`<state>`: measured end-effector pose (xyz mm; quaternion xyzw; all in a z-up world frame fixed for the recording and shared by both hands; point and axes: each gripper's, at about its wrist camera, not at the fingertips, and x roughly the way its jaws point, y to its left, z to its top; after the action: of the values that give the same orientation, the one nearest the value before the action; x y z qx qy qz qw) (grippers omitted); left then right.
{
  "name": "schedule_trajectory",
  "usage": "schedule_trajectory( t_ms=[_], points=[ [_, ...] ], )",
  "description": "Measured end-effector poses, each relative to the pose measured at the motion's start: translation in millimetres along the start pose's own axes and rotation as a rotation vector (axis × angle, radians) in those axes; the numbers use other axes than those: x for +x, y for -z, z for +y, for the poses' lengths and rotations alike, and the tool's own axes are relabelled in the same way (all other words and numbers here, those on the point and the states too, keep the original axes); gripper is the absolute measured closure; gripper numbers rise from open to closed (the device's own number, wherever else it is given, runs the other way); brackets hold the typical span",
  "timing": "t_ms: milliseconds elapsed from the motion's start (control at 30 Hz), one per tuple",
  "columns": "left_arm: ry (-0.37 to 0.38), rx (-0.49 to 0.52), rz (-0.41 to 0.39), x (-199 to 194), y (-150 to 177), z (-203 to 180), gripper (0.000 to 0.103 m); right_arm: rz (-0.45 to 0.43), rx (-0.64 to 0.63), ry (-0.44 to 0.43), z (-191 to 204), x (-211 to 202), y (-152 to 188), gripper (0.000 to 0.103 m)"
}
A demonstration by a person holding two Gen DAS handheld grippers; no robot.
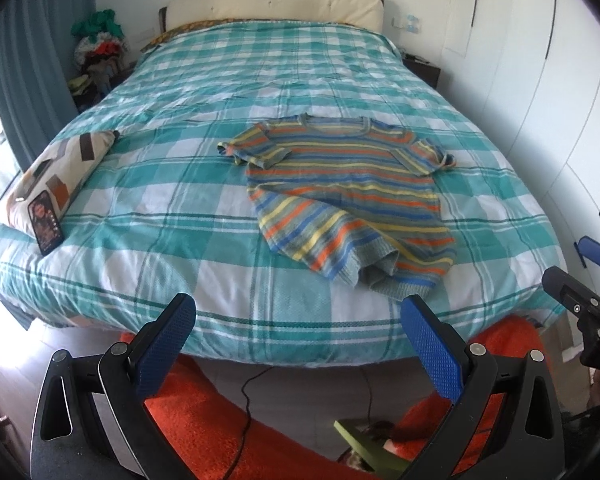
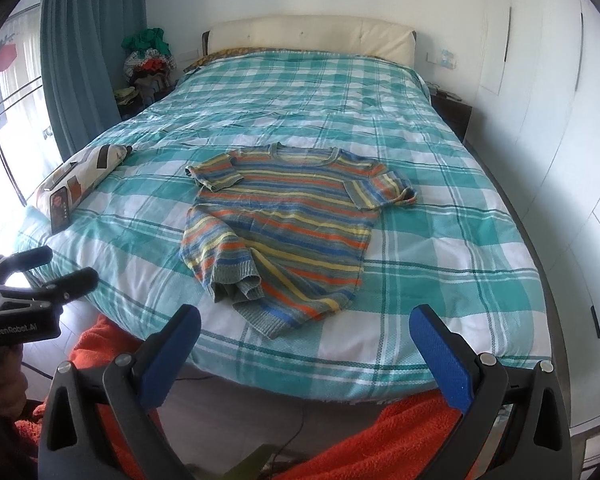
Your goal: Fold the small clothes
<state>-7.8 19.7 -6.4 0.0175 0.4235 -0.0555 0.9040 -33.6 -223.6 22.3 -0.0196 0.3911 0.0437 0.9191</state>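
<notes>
Striped knit T-shirt [image 1: 340,184] [image 2: 284,224]: laid front-up on the near half of the bed [image 1: 204,200] [image 2: 440,240], collar toward the headboard [image 1: 276,4] [image 2: 308,34]. Both short sleeves spread out sideways. Lower hem corner on the left side of the garment turned up and bunched into a loose fold; remainder of the body mostly flat.

Bed cover: teal-and-white check, lightly creased.

Left claw [image 1: 298,344]: blue-padded fingers spread wide, nothing between them, held short of the foot edge of the bed, clear of the shirt. Right claw [image 2: 304,352]: same condition, fingers spread wide, empty, held short of the mattress edge, not touching the fabric.

Patterned cushion [image 1: 56,172] [image 2: 80,172]: at the left edge of the bed, well apart from the shirt. Phone [image 1: 45,220] [image 2: 59,208]: propped against the cushion, screen lit.

Orange towel [image 1: 204,412] [image 2: 380,440]: below the foot of the bed, beneath both claws. Black cable [image 1: 246,408]: running across the towel.
</notes>
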Motion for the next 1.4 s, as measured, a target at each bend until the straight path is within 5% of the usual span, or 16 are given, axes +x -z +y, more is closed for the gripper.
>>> schedule_trajectory(
  t_ms=[467, 1033, 1200, 1400],
  points=[
    [-0.001, 0.024, -0.003, 2.3, 2.8, -3.2, 0.001, 0.03, 0.03, -0.022, -7.5, 10.4, 8.0, 0.0],
    [-0.031, 0.051, 0.039, 18.9, 4.7, -10.7, 0.001, 0.103, 0.049, 0.076, -16.2, 26.6, 12.3, 0.0],
    [-0.07, 0.033, 0.08, 34.0, 8.0, 3.2, 0.001, 0.127, 0.085, 0.036, -20.2, 39.0, 14.7, 0.0],
    [-0.029, 0.014, 0.075, 42.8, 9.9, 7.4, 0.001, 0.127, 0.086, -0.006, -27.1, 43.4, 10.8, 0.0]
  ],
)
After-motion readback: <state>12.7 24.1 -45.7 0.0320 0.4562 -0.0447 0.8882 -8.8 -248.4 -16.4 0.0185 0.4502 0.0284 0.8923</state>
